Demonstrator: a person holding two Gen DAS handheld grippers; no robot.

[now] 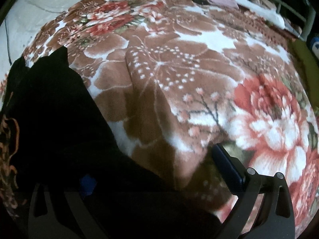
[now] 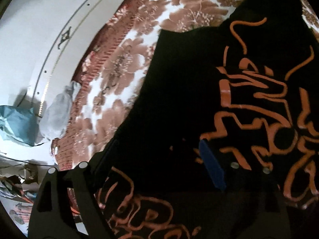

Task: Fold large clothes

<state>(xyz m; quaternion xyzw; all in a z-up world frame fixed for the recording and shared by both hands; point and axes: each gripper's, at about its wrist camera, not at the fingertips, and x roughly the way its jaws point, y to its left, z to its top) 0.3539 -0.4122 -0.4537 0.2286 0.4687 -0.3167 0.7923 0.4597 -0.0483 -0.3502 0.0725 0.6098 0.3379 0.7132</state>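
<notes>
The black garment [image 2: 179,103], printed with orange line work, lies on a bed covered by a floral blanket [image 1: 179,63]. In the right wrist view it covers the blanket up to the edge of the bed that borders the white floor [image 2: 30,39]; in the left wrist view its dark mass fills the near-left part of the bed.

**Fingers.** The right gripper [image 2: 157,165] stands with its fingers spread wide over the cloth; no fold of fabric can be seen pinched between the pads. The left gripper [image 1: 155,181] also shows widely separated fingers: one finger is clear over bare blanket, the other is lost against the black cloth, so contact there cannot be told.

**Step in hand.** Judged from the spread fingers, this is a release or re-grip point between folds.

**Next move.** It calls for each gripper to find a fresh edge or corner, pinch a single layer, and carry it across without dragging the lower layers.

**Orientation.** In the right wrist view the long axis runs from the near edge of the bed away toward a rounded, hood-like end. The full outline is not in view.
</notes>
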